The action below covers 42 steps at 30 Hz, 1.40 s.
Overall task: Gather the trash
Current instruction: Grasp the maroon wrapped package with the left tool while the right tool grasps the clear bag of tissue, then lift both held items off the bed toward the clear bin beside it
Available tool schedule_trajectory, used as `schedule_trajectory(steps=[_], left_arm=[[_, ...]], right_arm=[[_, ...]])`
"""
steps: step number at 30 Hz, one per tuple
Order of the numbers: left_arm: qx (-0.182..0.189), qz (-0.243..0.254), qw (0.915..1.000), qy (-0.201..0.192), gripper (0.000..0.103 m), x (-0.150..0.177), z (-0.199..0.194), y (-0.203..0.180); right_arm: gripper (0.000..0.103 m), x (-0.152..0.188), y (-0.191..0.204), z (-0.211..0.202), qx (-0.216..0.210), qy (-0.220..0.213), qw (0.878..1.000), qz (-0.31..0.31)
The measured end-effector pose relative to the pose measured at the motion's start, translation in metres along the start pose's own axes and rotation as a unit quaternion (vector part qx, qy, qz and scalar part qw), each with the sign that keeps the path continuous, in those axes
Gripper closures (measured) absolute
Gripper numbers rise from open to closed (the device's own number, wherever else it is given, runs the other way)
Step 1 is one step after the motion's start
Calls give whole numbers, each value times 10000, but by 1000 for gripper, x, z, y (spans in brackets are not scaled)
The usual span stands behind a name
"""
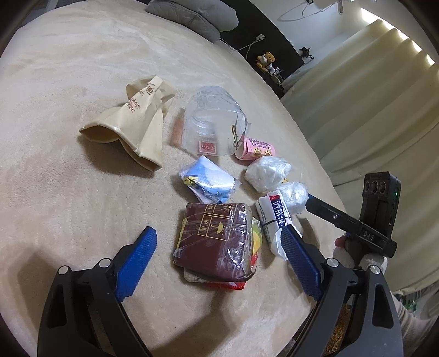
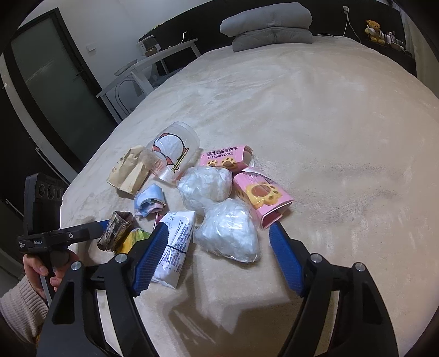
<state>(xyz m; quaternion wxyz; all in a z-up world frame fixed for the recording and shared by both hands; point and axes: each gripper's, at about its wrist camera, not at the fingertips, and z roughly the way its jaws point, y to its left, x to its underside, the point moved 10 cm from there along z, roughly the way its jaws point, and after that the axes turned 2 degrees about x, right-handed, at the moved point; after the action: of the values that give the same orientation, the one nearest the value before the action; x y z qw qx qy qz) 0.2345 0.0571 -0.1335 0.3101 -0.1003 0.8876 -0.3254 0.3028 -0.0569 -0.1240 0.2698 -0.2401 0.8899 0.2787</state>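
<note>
Trash lies in a cluster on a beige bed. My left gripper (image 1: 219, 244) is open, its fingers either side of a dark red wrapped packet (image 1: 216, 239). My right gripper (image 2: 219, 241) is open around a crumpled white plastic wad (image 2: 229, 230). A white printed packet (image 2: 175, 241) lies by its left finger and also shows in the left wrist view (image 1: 274, 219). Nearby are a second white wad (image 2: 205, 186), pink cookie boxes (image 2: 260, 195), a clear plastic cup (image 2: 171, 151), a blue wrapper (image 1: 208, 178) and a paper bag (image 1: 131, 123).
The beige blanket (image 2: 329, 137) stretches far right and back. Grey folded pillows (image 2: 269, 24) lie at the head. A white side table (image 2: 142, 68) and dark door stand to the left of the bed. Curtains (image 1: 370, 96) hang beyond the bed's edge.
</note>
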Motion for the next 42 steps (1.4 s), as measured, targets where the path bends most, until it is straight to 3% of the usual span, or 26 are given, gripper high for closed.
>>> schedule_trajectory(steps=[7, 12, 25, 42], left_arm=[[-198, 270, 9993, 146, 28, 7, 8, 0], [-349, 325, 9988, 130, 47, 7, 6, 5], [-502, 728, 9960, -128, 47, 5, -3, -13], [-417, 787, 9934, -728, 47, 23, -54, -50]], right_arm=[[34, 1, -4, 15, -113, 197, 9996, 148], [54, 2, -5, 18, -121, 249, 9994, 189], [58, 1, 1, -8, -96, -101, 9999, 94], [58, 33, 21, -67, -47, -500, 9987, 88]])
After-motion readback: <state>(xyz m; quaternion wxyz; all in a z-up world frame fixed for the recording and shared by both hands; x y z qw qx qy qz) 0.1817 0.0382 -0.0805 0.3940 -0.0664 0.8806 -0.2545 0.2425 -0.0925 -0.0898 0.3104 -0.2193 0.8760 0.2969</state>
